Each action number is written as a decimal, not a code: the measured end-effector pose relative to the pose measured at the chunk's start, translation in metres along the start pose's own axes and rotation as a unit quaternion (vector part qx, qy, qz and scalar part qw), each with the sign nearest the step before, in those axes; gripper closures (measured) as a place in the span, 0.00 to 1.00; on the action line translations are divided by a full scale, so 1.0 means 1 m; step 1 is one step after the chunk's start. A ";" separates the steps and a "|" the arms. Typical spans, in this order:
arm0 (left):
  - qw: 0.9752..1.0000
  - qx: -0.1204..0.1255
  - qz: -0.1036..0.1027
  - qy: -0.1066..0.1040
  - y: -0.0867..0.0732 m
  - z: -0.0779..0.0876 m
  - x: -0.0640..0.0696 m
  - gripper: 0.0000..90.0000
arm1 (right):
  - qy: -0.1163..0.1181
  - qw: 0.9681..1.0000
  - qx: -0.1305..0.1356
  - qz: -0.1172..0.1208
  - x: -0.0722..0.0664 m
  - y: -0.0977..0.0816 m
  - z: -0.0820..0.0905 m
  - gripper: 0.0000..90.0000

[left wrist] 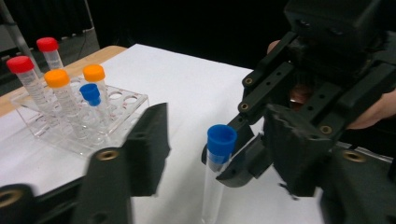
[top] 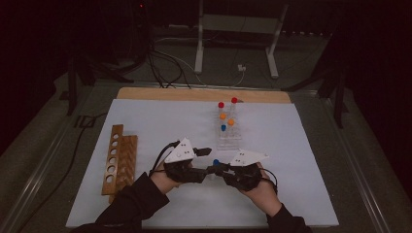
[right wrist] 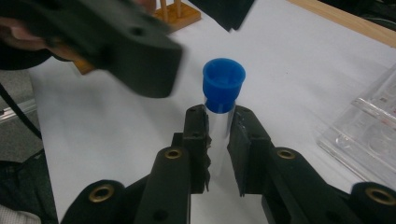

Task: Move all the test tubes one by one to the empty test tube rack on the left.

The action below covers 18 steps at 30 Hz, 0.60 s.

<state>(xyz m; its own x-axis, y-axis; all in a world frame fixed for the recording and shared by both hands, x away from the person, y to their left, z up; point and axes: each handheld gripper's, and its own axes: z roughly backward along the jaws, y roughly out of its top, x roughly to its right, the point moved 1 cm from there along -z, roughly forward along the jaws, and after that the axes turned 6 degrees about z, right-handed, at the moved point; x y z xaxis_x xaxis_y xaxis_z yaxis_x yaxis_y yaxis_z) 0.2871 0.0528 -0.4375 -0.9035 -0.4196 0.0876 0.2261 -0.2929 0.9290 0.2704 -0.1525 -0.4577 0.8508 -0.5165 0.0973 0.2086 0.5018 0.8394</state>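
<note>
Plainly unlabelled blue-capped tube [right wrist: 223,100] gripped by right tongs [right wrist: 219,140], left tongs [left wrist: 210,154] half-wide around its cap, untouching.

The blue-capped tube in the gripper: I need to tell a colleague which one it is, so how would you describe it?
On the white table sheet, look in front of the clear rack, where the two grippers meet. The right gripper is shut on a clear, upright blue-capped tube. Unlike the rack's red, orange and blue-capped tubes, it stands outside the rack, held just below its cap.
</note>
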 end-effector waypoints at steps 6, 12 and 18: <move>1.000 -0.011 -0.005 -0.009 0.000 -0.006 0.001 0.68 | 0.000 1.000 0.002 -0.002 0.001 0.000 0.001 0.85; 1.000 -0.022 -0.007 -0.011 0.000 -0.008 0.000 0.81 | 0.000 1.000 0.002 -0.003 0.001 0.000 0.001 0.85; 1.000 -0.022 -0.007 -0.016 0.000 -0.009 -0.001 0.84 | 0.000 1.000 0.003 -0.002 0.002 0.000 0.002 0.85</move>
<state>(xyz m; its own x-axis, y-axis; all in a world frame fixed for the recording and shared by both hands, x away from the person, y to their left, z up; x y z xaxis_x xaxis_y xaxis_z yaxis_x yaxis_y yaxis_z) 0.2910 0.0456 -0.4407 -0.9175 -0.3883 0.0865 0.2288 -0.3372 0.9132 0.2711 -0.1548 -0.4562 0.8501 -0.5184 0.0927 0.2104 0.4957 0.8426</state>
